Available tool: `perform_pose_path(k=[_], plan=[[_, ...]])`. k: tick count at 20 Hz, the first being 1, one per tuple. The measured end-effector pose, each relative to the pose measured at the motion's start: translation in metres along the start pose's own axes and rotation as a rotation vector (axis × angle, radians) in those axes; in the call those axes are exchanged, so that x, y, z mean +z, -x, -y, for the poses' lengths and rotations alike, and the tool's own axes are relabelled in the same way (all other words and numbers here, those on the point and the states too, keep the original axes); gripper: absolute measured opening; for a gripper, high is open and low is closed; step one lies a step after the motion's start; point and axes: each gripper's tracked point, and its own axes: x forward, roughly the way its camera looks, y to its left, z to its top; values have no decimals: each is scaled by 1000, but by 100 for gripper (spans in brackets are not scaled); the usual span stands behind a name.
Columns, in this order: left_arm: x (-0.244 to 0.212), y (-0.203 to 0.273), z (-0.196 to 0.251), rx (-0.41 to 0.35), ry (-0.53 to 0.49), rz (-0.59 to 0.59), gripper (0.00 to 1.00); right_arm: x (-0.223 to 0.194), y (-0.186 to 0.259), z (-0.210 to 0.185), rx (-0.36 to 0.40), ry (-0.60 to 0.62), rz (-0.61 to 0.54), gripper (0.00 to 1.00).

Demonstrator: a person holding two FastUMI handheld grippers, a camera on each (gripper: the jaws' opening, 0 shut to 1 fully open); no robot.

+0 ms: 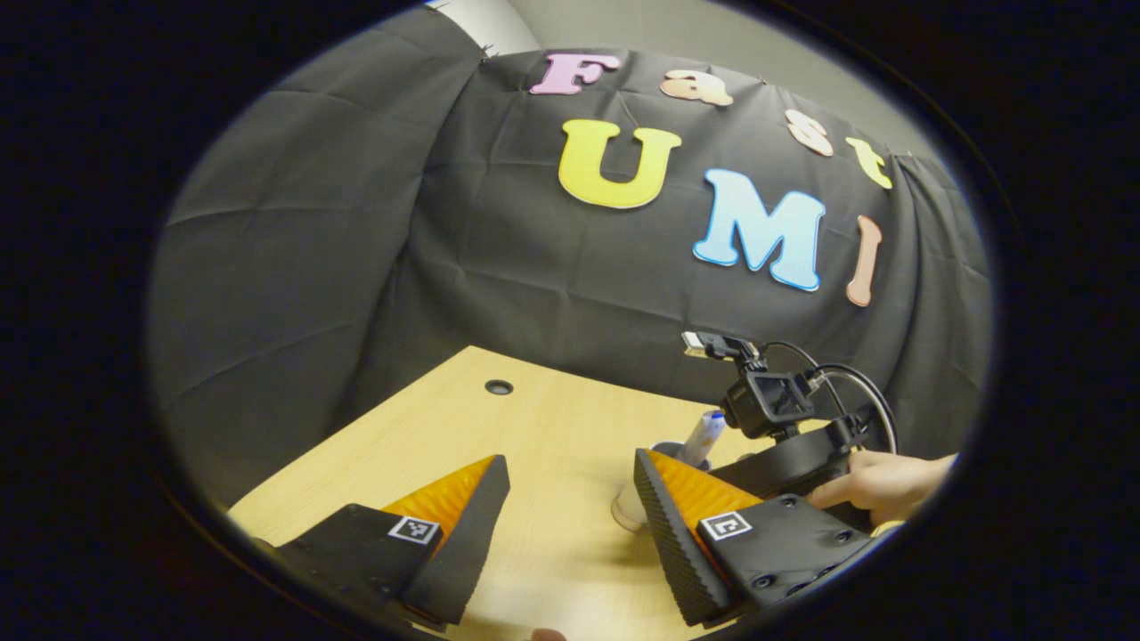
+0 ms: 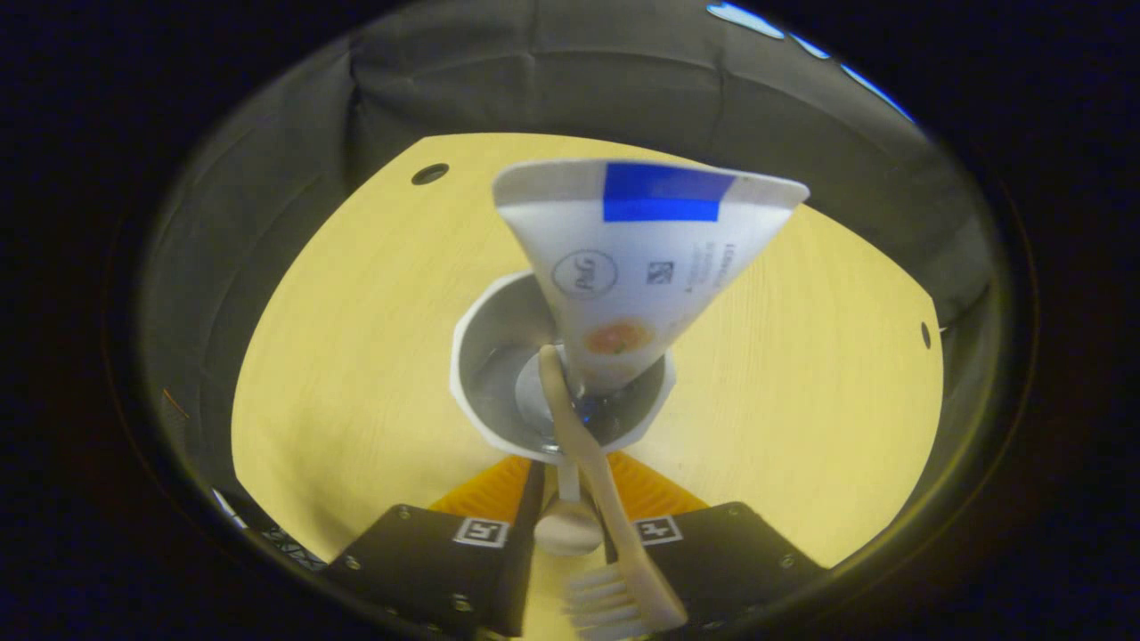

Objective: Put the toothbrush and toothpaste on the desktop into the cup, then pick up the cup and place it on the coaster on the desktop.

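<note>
In the right gripper view I look down into a white cup (image 2: 481, 356) standing on the wooden desk. A white toothpaste tube (image 2: 641, 258) stands in it, crimped end up. A beige toothbrush (image 2: 592, 481) leans over the near rim, bristles toward the camera. My right gripper (image 2: 570, 494) is shut on a narrow part of the cup's near side. In the left gripper view my left gripper (image 1: 570, 463) is open above the desk with nothing between its fingers. Behind its right finger show the cup (image 1: 628, 512) and the toothpaste (image 1: 704, 436). The right gripper (image 1: 784, 463) is just beyond, held by a hand (image 1: 877, 485).
The wooden desk (image 1: 552, 427) runs back to the black cloth wall. It has a cable hole (image 1: 499, 387) at the far left, and two holes show in the right gripper view, one hole (image 2: 430, 174) far left and another hole (image 2: 924, 335) at the right edge.
</note>
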Motion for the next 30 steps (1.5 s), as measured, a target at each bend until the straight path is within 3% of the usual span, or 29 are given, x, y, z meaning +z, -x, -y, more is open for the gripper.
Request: perform_pose_path(k=[1,4,12,16,20,23,30], plan=[[0,-1,0,-1,-1,-3,90,-1,2,2,-14,4,11,46],[0,-5,2,-14,-9,-2,90,2,15,2,2,-3,57,58],[7,-22,34,-68,-72,4,91,-25,67,25,51,-99,142,59],[20,-25,65,-107,-81,34,90,-27,111,43,78,-144,262,59],[30,-21,96,-133,-70,57,90,-27,152,75,34,-164,365,59],[42,-14,118,-151,-83,85,90,-28,179,104,-42,-161,465,59],[65,3,155,-171,-96,135,90,-19,252,145,-184,-111,797,59]])
